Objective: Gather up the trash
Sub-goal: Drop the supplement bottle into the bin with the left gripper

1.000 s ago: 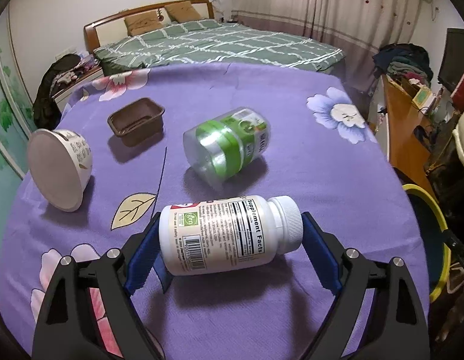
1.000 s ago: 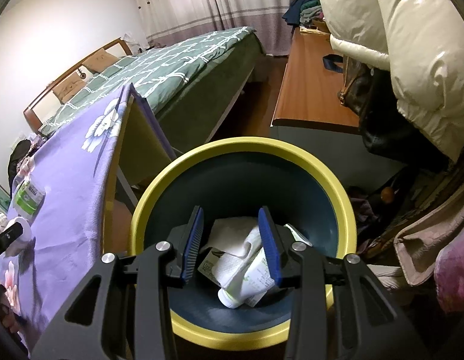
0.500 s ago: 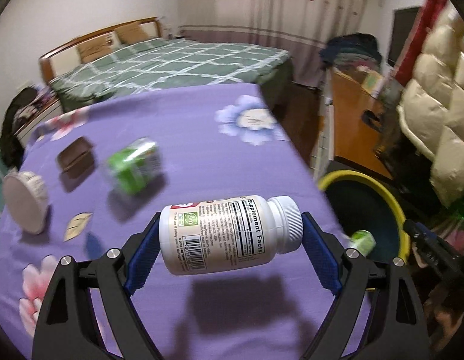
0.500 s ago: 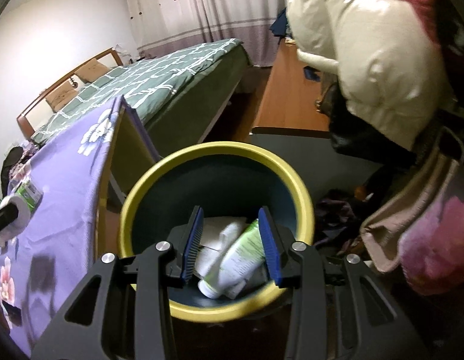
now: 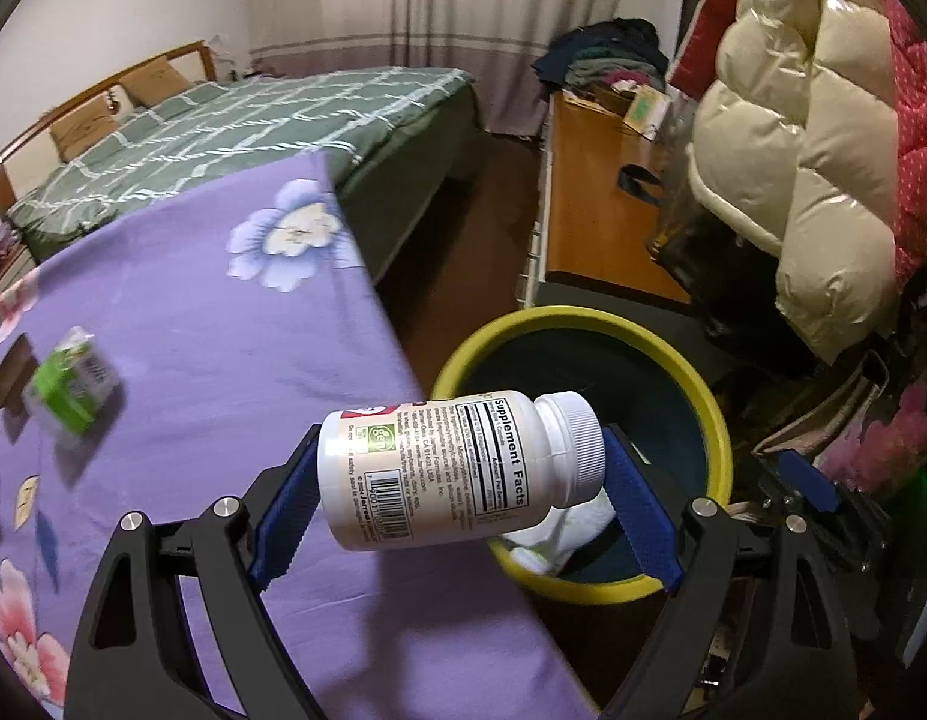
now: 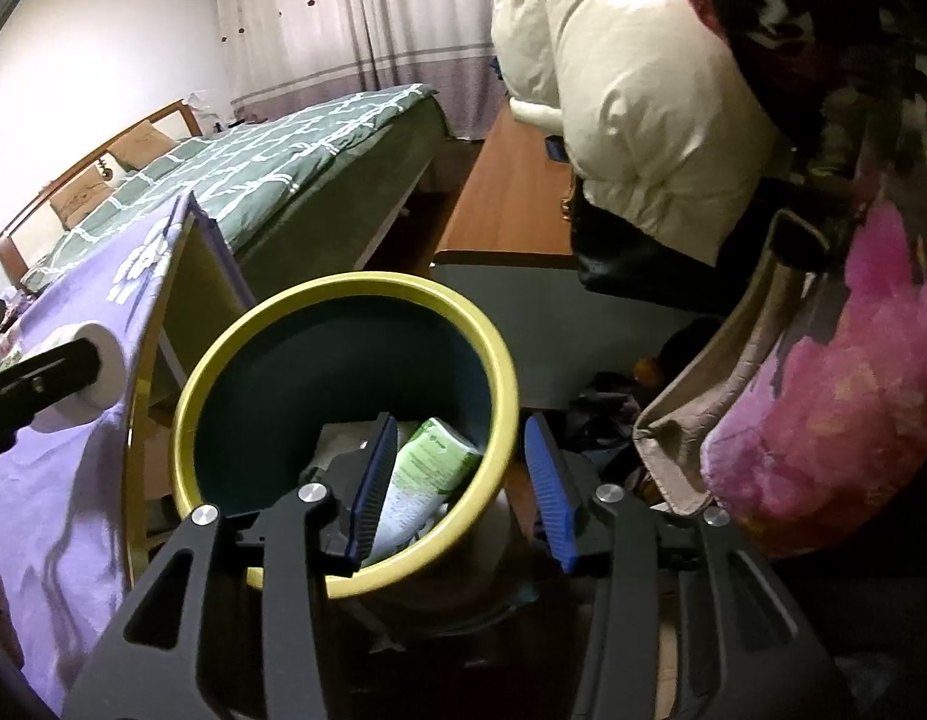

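Note:
My left gripper [image 5: 460,504] is shut on a white supplement bottle [image 5: 457,468], held lengthwise in the air at the table's right edge, beside the yellow-rimmed trash bin [image 5: 691,372]. In the right wrist view the bottle's cap [image 6: 100,372] shows at left. My right gripper [image 6: 457,480] is open and empty over the bin's near rim [image 6: 343,294]. A green-and-white tube [image 6: 427,480] and white paper [image 5: 559,534] lie inside the bin. A green-labelled jar [image 5: 73,384] and a brown tray [image 5: 10,372] lie on the purple tablecloth [image 5: 223,312].
A green checked bed [image 5: 253,132] stands behind the table. A wooden desk [image 5: 595,204] and a cream puffer jacket [image 5: 793,180] are right of the bin. Bags and pink fabric [image 6: 823,396] crowd the floor at right.
My left gripper carried the bottle from the table's middle rightward to the bin's edge. My right gripper drew back from inside the bin, and the green tube now lies in the bin.

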{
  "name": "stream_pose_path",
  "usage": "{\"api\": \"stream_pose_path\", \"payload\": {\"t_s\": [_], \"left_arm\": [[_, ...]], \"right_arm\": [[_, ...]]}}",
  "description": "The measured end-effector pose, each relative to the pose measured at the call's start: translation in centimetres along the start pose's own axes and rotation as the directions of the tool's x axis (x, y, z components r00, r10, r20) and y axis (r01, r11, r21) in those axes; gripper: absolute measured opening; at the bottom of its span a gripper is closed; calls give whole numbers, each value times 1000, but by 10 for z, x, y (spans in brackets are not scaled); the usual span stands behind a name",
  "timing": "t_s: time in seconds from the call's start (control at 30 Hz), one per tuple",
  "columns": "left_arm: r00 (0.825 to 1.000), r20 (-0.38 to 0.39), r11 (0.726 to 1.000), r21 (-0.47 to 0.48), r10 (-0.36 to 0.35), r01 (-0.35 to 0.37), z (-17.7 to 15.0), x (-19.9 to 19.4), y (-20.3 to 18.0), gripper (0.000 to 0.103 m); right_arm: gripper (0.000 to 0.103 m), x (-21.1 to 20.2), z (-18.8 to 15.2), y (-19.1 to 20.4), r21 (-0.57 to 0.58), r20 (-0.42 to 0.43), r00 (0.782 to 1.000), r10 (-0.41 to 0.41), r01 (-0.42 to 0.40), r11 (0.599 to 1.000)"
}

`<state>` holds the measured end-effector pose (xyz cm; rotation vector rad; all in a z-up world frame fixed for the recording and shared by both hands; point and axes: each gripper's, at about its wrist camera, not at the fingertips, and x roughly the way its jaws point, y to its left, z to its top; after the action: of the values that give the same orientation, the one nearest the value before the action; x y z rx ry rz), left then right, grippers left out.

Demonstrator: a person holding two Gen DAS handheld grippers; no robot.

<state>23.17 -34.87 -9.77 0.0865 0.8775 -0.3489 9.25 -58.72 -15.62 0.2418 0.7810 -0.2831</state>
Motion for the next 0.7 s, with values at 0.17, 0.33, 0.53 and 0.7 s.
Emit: {"api": "stream_pose_path", "payload": {"t_s": [0.17,0.33,0.53,0.7], "left_arm": [[999,-15,999,20,-44,44,8,14,-21,87],[997,-53,996,61,-56,59,12,26,-41,89],[996,-19,995,48,-86,87,11,-4,-32,94],[994,74,996,28,-86,84,-2,-72,11,96]], "right_arm": [[43,-3,-5,-3,-7,-3,999,-39,39,999],[49,-6,-14,-9,-4,-14,998,-65,65,998],[49,-15,-19,-5,-12,-9,998,-59,59,998],[49,-24,-24,15,-36,2,1000,-10,10,999]]}}
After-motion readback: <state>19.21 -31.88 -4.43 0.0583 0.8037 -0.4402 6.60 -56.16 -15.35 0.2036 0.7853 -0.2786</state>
